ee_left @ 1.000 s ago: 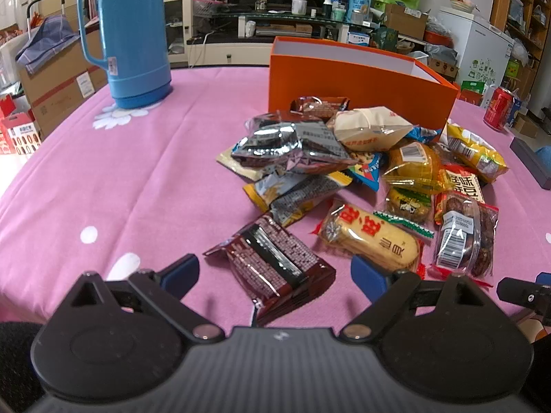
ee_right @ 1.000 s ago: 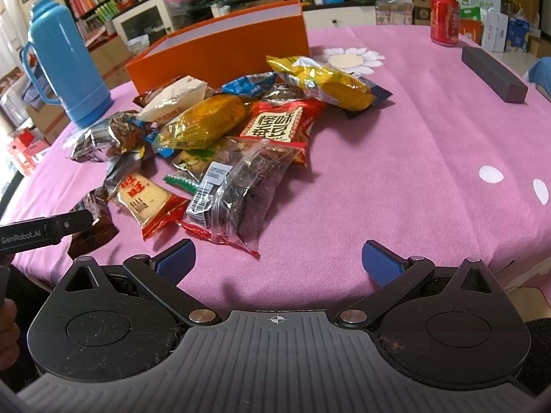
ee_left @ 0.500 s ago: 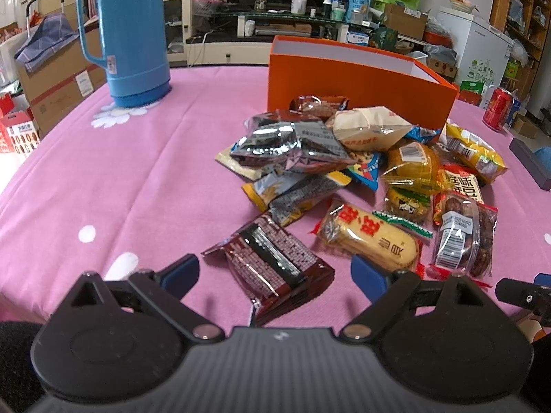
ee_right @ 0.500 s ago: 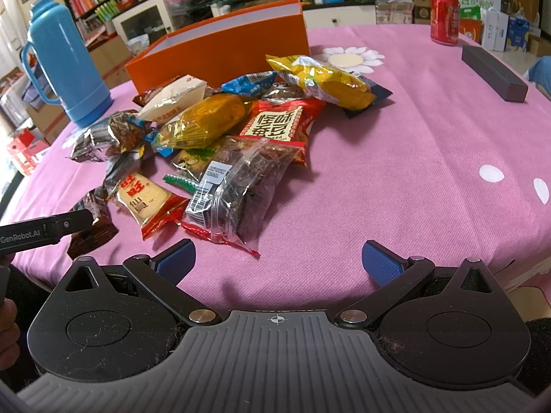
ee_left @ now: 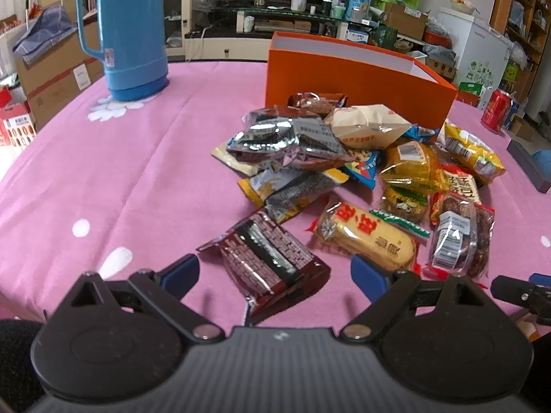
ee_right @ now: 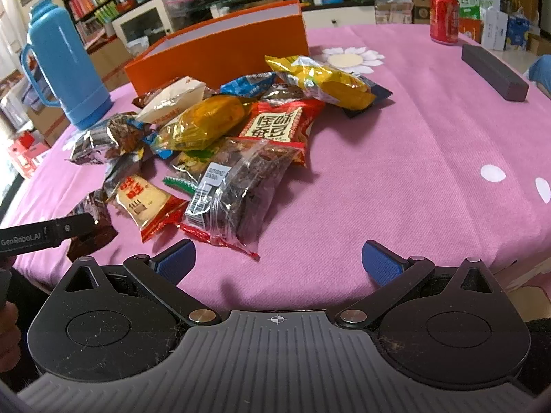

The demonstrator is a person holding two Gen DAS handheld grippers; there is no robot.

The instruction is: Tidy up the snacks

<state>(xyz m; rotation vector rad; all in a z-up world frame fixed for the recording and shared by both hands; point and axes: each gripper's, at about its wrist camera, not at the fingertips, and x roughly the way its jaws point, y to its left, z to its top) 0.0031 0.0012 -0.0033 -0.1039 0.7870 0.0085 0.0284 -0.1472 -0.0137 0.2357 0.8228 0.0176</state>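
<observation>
Snack packets [ee_left: 347, 175] lie heaped on the pink tablecloth [ee_left: 137, 179] in front of you, just before the open orange box [ee_left: 358, 79], whose near wall the rearmost packets almost touch. Your left gripper [ee_left: 273, 273] hangs low over the near edge of the heap with its jaws spread wide; the dark red-brown wrapper [ee_left: 267, 265] lies flat on the cloth between its blue pads [ee_left: 180, 272], and neither pad touches it. Just right of that wrapper sits the yellow rice cracker packet [ee_left: 366, 237], and beyond it the clear bag of dark dried fruit [ee_left: 459, 237]. Your right gripper [ee_right: 279, 261] is also spread wide, with only bare cloth between its pads; the clear bag's corner lies just ahead of its left pad. A blue thermos [ee_left: 129, 31] stands well apart to the left of the box, and a red soda can [ee_right: 444, 17] and a dark grey block [ee_right: 494, 72] sit far off to the right.
</observation>
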